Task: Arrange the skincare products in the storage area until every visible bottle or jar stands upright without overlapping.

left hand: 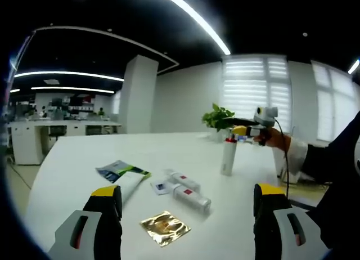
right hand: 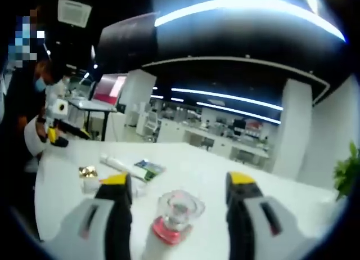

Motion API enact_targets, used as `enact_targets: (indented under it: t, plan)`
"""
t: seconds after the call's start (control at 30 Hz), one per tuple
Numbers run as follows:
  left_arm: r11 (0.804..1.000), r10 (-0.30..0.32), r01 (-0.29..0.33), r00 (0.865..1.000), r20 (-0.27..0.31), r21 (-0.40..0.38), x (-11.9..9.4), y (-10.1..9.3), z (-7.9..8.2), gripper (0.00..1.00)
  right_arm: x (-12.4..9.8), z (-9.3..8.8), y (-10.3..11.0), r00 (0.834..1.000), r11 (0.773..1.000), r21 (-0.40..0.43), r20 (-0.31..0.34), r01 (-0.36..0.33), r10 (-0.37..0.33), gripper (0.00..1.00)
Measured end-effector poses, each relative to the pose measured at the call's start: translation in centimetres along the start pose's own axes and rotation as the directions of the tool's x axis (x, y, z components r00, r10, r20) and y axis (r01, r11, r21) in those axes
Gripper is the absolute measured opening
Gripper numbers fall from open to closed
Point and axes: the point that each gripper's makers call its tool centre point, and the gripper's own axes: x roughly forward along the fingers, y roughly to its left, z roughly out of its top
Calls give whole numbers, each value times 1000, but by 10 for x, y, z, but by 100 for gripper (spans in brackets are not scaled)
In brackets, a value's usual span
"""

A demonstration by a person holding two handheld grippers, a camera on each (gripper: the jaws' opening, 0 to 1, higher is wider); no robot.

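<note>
In your left gripper view, the left gripper hangs with jaws apart over a gold sachet; a white bottle stands upright beyond. In your right gripper view, the right gripper spreads wide around that bottle's clear cap and pink collar.

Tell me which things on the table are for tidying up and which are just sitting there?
For tidying: upright bottle, two lying tubes, big tube with green end, gold packet.

Just there: potted plant, desks far behind.
</note>
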Motion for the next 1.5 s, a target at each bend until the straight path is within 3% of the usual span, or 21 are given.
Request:
enact_targets:
  t: [0.27,0.47,0.63,1.17,1.5]
  plan:
    - [1000,8,-8,999,35,-15,-10,9,8,99,23,34,15,999,995,-85,-14,-44,43,65]
    - [999,8,-6,999,48,-34,-15,14,9,99,43,44,27,997,991,-123,-57,-60,53,62]
    - [999,20,-19,999,47,-29,-18,18,9,99,58,42,46,990,976,-197,-120,-95,72,62]
    - [999,46,-45,998,40,-26,-26,27,5,99,108,44,104,969,953,-199,-145,-228,202,60]
    - [997,71,-70,997,21,-11,-31,34,3,99,139,25,137,933,923,-186,-200,-336,299,58]
